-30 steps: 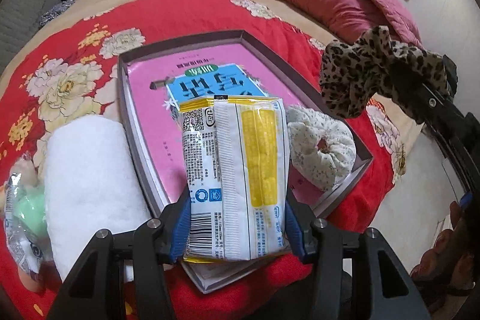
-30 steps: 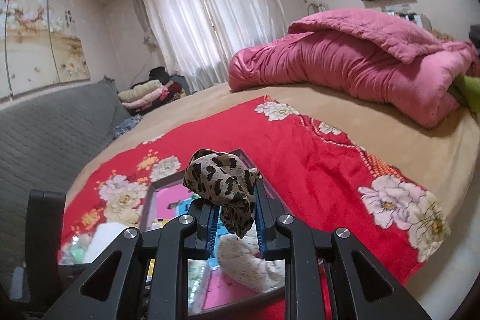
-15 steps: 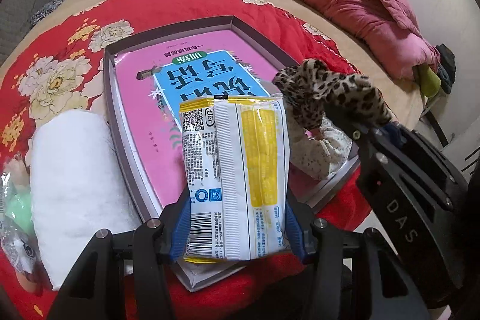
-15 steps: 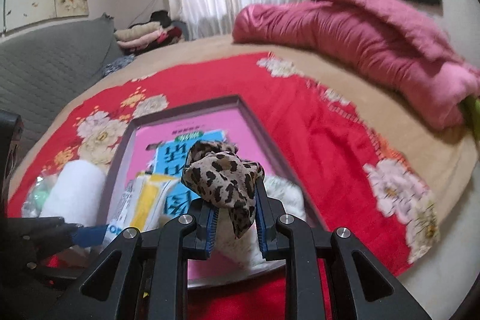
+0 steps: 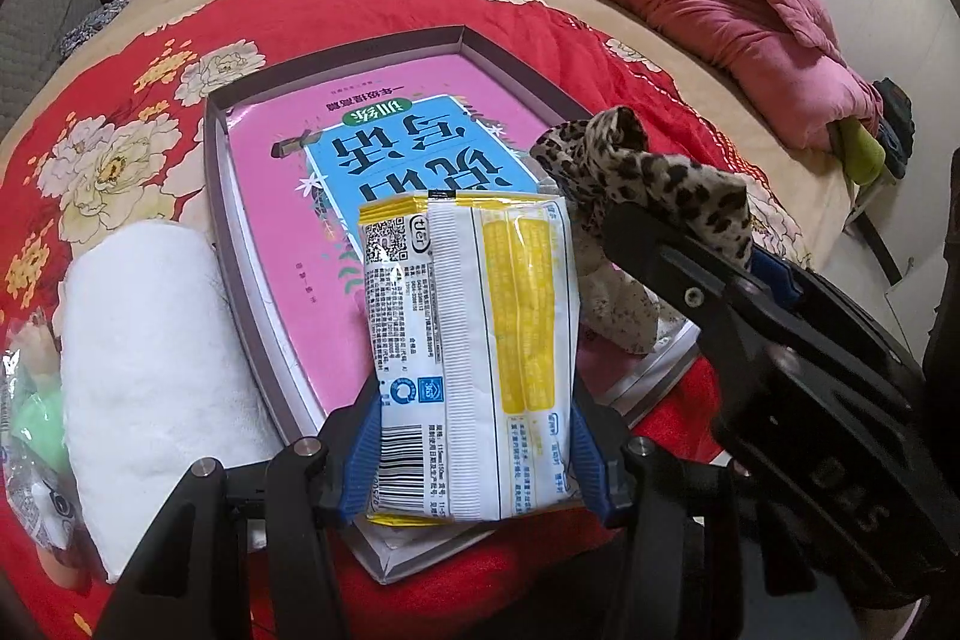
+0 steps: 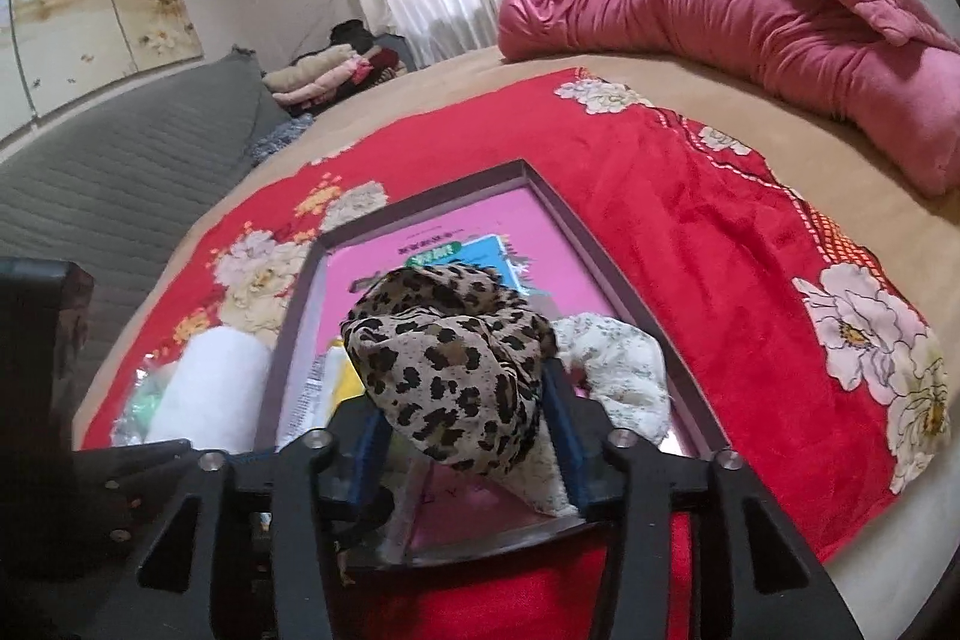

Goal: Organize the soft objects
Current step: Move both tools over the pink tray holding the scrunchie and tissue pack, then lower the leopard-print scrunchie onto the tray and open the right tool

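My left gripper (image 5: 471, 436) is shut on a white and yellow tissue packet (image 5: 474, 340), held over the near end of a shallow box (image 5: 336, 58) with a pink book inside. My right gripper (image 6: 462, 418) is shut on a leopard-print scrunchie (image 6: 456, 358), also seen at the right of the left wrist view (image 5: 648, 178), just above the box's near right corner. A cream floral scrunchie (image 6: 618, 370) lies in that corner, partly hidden under the leopard one.
A rolled white towel (image 5: 150, 340) lies left of the box on the red floral blanket (image 6: 690, 232). A plastic-wrapped green item (image 5: 30, 418) lies beside the towel. A pink quilt (image 6: 750, 10) is heaped at the back right. Folded clothes (image 6: 324, 70) are stacked far back.
My right gripper has come down and in with the leopard scrunchie, from above the bed to just over the box's near right corner. My left gripper still holds the packet, barely moved.
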Motion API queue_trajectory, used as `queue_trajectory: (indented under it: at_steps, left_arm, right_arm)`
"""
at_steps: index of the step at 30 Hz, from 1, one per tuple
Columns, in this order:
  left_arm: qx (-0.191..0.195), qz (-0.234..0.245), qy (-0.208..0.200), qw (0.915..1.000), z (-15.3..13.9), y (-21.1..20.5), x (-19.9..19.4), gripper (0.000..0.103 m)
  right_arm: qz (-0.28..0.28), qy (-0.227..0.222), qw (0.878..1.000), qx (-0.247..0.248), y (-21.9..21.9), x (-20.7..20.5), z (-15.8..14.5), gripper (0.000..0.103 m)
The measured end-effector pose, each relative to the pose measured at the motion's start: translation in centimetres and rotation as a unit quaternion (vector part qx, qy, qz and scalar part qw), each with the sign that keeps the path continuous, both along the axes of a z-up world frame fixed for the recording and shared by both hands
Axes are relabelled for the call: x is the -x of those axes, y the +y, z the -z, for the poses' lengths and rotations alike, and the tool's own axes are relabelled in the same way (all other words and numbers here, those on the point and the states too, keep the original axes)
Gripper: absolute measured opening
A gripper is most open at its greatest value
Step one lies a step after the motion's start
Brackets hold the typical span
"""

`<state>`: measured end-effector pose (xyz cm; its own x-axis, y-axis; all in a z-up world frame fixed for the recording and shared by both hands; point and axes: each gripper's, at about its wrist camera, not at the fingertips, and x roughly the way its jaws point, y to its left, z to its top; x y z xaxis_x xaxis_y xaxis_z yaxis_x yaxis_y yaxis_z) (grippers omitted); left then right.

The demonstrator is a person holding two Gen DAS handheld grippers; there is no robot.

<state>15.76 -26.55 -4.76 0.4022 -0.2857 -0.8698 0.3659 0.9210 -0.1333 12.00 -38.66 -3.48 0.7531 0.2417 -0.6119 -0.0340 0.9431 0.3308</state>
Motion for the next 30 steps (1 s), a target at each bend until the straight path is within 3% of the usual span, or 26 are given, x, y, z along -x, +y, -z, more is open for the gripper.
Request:
queue_trajectory:
  at_steps: [4,15,22,30]
  left_arm:
    - [0.001,-0.003,0.002,1.0000,0.0,0.1,-0.1,0.054]
    - [-0.012,-0.012,0.016,0.9997,0.2,0.0,-0.6,0.055]
    - [-0.026,-0.015,0.027,0.9992,0.5,-0.4,-0.9,0.055]
    - [-0.035,-0.011,0.031,0.9988,0.7,-0.7,-1.2,0.055]
  right_arm:
    - [-0.009,-0.009,1.000,0.003,0.3,0.2,-0.5,0.063]
    - [-0.012,-0.034,0.999,-0.034,-0.4,1.2,-1.5,0.066]
    - [-0.012,0.024,0.999,-0.019,-0.6,0.3,-0.2,0.066]
    - [-0.023,0.021,0.999,-0.029,-0.8,0.5,-0.1,0.074]
